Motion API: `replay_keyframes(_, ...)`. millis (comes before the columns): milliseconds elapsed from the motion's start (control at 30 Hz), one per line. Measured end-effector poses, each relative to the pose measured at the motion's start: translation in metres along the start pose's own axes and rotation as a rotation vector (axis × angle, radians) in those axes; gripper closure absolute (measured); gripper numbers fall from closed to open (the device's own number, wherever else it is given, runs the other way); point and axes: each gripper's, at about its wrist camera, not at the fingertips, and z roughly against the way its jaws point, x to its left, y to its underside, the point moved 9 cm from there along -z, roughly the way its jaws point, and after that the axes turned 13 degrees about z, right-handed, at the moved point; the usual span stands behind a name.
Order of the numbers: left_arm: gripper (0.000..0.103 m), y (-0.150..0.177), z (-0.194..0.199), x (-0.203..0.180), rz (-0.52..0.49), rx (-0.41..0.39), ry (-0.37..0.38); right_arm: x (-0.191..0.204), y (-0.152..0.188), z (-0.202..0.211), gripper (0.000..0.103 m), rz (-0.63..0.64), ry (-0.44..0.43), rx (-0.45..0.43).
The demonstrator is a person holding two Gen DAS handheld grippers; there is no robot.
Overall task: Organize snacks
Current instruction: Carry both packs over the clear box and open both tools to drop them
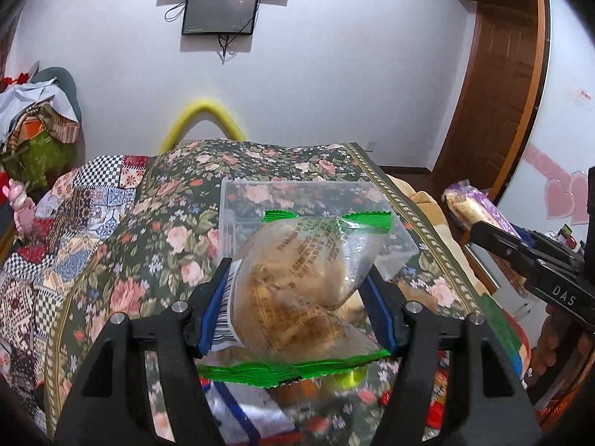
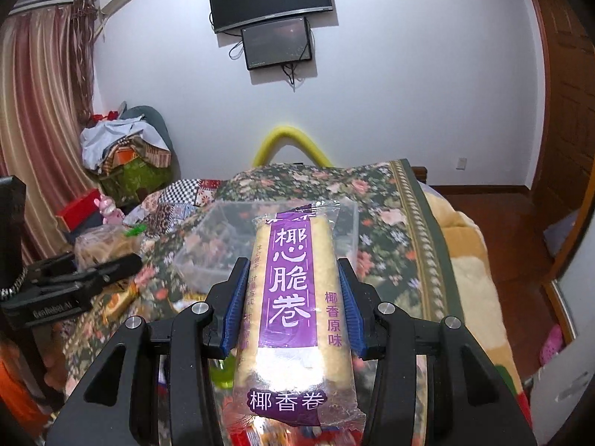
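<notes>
My left gripper (image 1: 297, 278) is shut on a clear snack bag with green edges (image 1: 297, 290), held above the floral bed cover. A clear plastic bin (image 1: 238, 204) sits on the bed just beyond it. My right gripper (image 2: 293, 282) is shut on a long purple-labelled roll pack (image 2: 293, 297), held above the bed with the bin (image 2: 208, 245) ahead and slightly left. The right gripper with its pack (image 1: 479, 208) shows at the right in the left wrist view. The left gripper with its bag (image 2: 104, 249) shows at the left in the right wrist view.
More snack packets (image 1: 334, 379) lie blurred on the bed below the grippers. The floral cover (image 1: 156, 245) spreads across the bed. A pile of clothes and boxes (image 2: 126, 148) stands at the left, two screens (image 2: 275, 7) hang on the wall, and a wooden door (image 1: 509, 85) is at the right.
</notes>
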Motion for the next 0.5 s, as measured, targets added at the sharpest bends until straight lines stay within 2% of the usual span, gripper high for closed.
replay_keyframes(200, 0.038, -0.017, -0.029, -0.004, -0.01, 0.008, 0.0, 0.001, -0.01, -0.022, 0.061, 0.002, -0.015, 0.003)
replay_keyframes(500, 0.038, -0.026, -0.089, -0.004, -0.009, 0.081, -0.013, -0.003, -0.008, -0.068, 0.061, -0.001, -0.013, 0.064)
